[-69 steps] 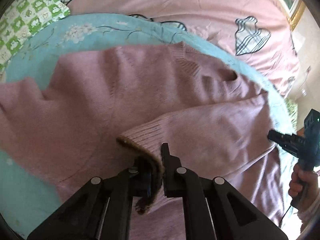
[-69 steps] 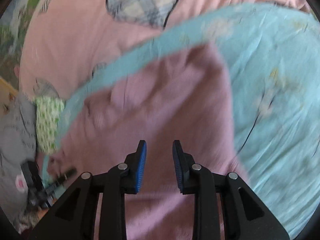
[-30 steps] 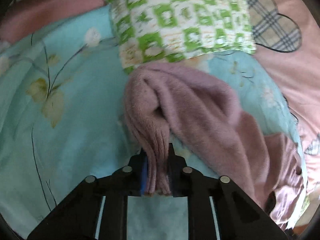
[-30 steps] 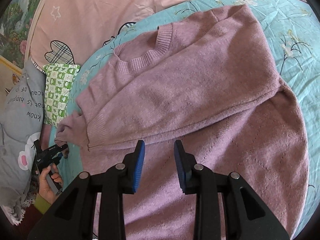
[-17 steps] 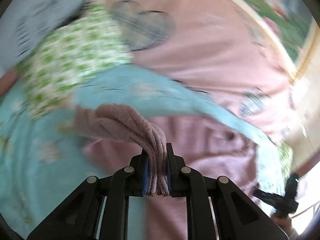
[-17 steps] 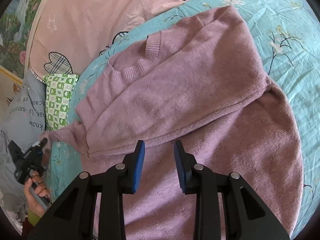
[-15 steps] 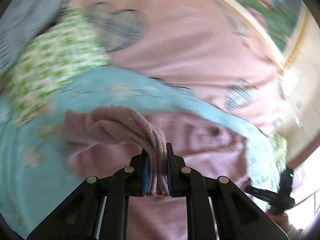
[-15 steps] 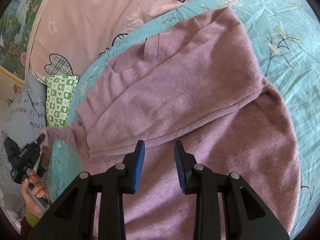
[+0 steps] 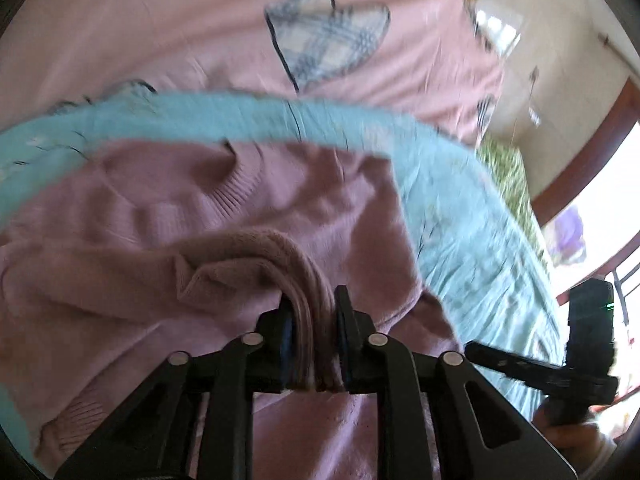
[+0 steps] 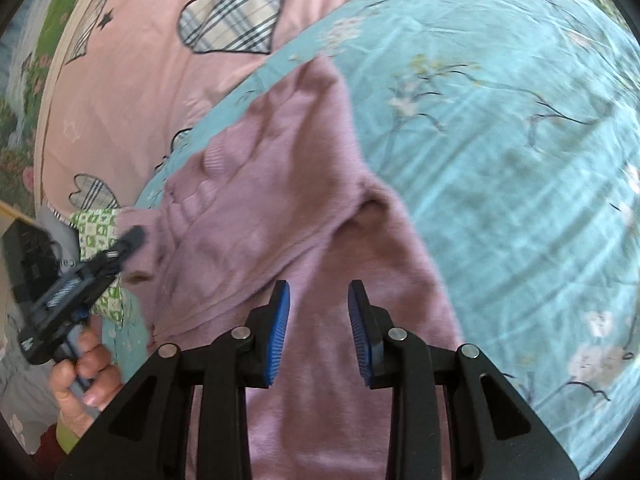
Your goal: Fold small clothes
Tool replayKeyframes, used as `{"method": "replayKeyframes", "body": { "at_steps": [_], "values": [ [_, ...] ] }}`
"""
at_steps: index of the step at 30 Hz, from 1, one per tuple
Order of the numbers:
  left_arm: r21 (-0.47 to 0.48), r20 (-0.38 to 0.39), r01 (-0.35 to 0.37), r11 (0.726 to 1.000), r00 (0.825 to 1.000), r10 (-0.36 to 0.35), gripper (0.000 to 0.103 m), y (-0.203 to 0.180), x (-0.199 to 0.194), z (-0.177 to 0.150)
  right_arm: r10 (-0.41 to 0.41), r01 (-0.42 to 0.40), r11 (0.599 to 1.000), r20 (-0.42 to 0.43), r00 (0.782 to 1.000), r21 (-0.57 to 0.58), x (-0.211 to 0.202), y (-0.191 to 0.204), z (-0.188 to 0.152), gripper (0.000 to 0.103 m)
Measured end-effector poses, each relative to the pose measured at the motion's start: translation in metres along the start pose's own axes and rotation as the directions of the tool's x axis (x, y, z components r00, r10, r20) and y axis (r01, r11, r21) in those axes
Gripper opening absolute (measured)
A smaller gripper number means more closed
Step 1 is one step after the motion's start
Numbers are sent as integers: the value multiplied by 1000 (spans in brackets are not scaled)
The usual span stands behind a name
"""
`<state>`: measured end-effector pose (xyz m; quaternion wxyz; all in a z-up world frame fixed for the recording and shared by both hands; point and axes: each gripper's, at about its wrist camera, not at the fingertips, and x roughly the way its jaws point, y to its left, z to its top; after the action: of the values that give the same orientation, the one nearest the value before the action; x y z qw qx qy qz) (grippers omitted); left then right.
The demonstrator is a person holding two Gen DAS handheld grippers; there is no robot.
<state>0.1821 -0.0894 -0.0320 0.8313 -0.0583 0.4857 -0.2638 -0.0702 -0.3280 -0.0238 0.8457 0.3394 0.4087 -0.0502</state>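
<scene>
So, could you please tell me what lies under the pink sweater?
The pink sweater lies on a teal floral sheet, which shows around its edges. Whatever sits directly beneath the knit is covered. The left gripper pinches one sleeve above the body.

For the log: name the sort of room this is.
Most likely a bedroom: the pink sweater lies on a bed's teal floral sheet, beside a pink quilt with plaid hearts and a green checked pillow.

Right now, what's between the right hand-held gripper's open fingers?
Nothing is gripped: in the right wrist view, the right hand-held gripper hangs open over the pink sweater.
</scene>
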Motion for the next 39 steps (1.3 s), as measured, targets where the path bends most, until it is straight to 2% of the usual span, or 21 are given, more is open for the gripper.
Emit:
{"method": "replayKeyframes", "body": {
  "at_steps": [3, 6, 7, 9, 12, 15, 16, 19, 22, 24, 28, 29, 30, 31, 33, 34, 35, 37, 39],
  "values": [
    [-8, -36, 4, 1000, 999, -5, 27, 5, 13, -4, -5, 5, 1000, 1, 1000, -8, -3, -4, 3, 32],
    [-22, -29, 19, 1000, 999, -20, 46, 12, 5, -12, -9, 8, 1000, -8, 1000, -30, 1, 0, 5, 33],
    [-26, -22, 12, 1000, 1000, -13, 49, 15, -2, -16, -10, 10, 999, -12, 1000, -41, 5, 5, 6, 35],
    [-30, -14, -5, 1000, 1000, 5, 49, 25, -17, -24, -6, 5, 998, -15, 1000, -59, 10, 11, 7, 50],
    [-56, 3, -58, 997, 998, 58, 54, 46, -44, -39, 5, -8, 993, -19, 1000, -119, 21, 29, 7, 55],
    [-127, 11, -154, 980, 988, 157, 57, 86, -69, -59, 6, -14, 975, -36, 999, -220, 34, 52, 5, 55],
    [-165, 9, -200, 966, 979, 205, 57, 105, -78, -67, 7, -17, 965, -41, 999, -261, 39, 61, 3, 55],
    [-240, -8, -282, 929, 957, 289, 57, 144, -92, -84, -24, 4, 911, -42, 999, -413, 55, 92, -5, 55],
    [-294, -19, -335, 895, 938, 345, 57, 176, -101, -97, -80, 44, 817, -38, 996, -575, 79, 121, -15, 55],
    [-309, -33, -360, 880, 929, 368, 57, 192, -101, -102, -127, 75, 788, -42, 991, -611, 96, 130, -16, 55],
    [-282, -64, -374, 883, 926, 372, 57, 202, -90, -108, -206, 102, 758, -88, 974, -644, 133, 136, -14, 53],
    [-272, -73, -383, 882, 923, 378, 57, 203, -86, -109, -212, 88, 764, -119, 970, -640, 139, 135, -11, 40],
    [-261, -87, -396, 880, 918, 387, 57, 202, -81, -108, -211, 68, 779, -158, 964, -623, 142, 133, -7, 14],
    [-251, -100, -404, 880, 915, 392, 57, 201, -76, -108, -192, 40, 803, -196, 962, -594, 140, 132, -2, 5],
    [-244, -91, -397, 885, 918, 387, 57, 198, -76, -108, -75, -67, 859, -255, 964, -508, 124, 128, 13, 6],
    [-244, -80, -385, 890, 923, 377, 57, 197, -78, -108, 41, -161, 901, -291, 956, -403, 109, 122, 28, 6],
    [-240, -74, -379, 894, 925, 372, 57, 196, -79, -108, 125, -221, 923, -300, 946, -314, 98, 115, 42, 6],
    [-215, -73, -383, 898, 924, 377, 57, 193, -81, -111, 225, -283, 938, -269, 937, -201, 77, 100, 68, 5],
    [-194, -89, -400, 896, 916, 390, 57, 193, -76, -112, 260, -296, 946, -241, 935, -131, 67, 83, 89, 5]
  ]
}}
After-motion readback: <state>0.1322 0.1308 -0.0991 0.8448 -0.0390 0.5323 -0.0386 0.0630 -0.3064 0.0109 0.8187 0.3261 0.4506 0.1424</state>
